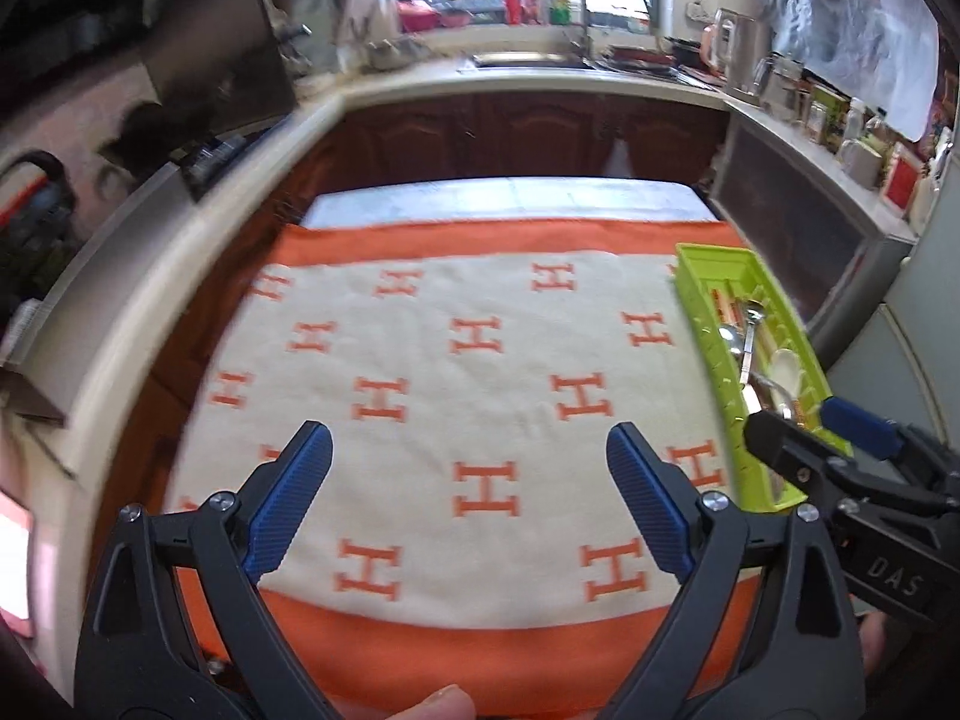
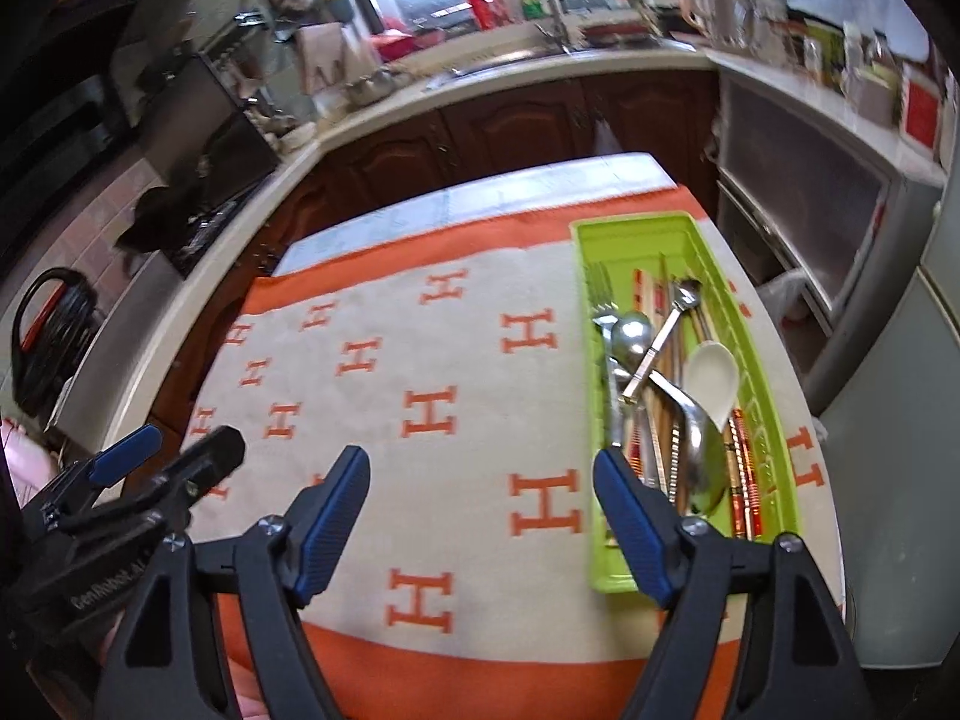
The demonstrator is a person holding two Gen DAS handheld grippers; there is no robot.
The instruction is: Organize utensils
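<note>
A lime green utensil tray (image 2: 774, 360) lies on the right side of the cloth-covered table. It holds forks (image 2: 603, 306), metal spoons (image 2: 630, 333), a white ceramic spoon (image 2: 714, 375), chopsticks (image 2: 741, 468) and a large ladle-like spoon (image 2: 702, 456). My right gripper (image 2: 480, 468) is open and empty, just left of the tray's near end. My left gripper (image 1: 468, 447) is open and empty over the middle of the cloth. The tray (image 1: 696, 294) shows at the right in the left wrist view, with the right gripper (image 1: 804, 426) in front of its near end.
The table carries a cream cloth with orange H marks and an orange border (image 1: 420, 372). Kitchen counters (image 1: 540, 75) with a sink, bottles and jars run around the back. A stove (image 2: 198, 192) stands at the left. A grey cabinet (image 2: 888, 396) stands close on the right.
</note>
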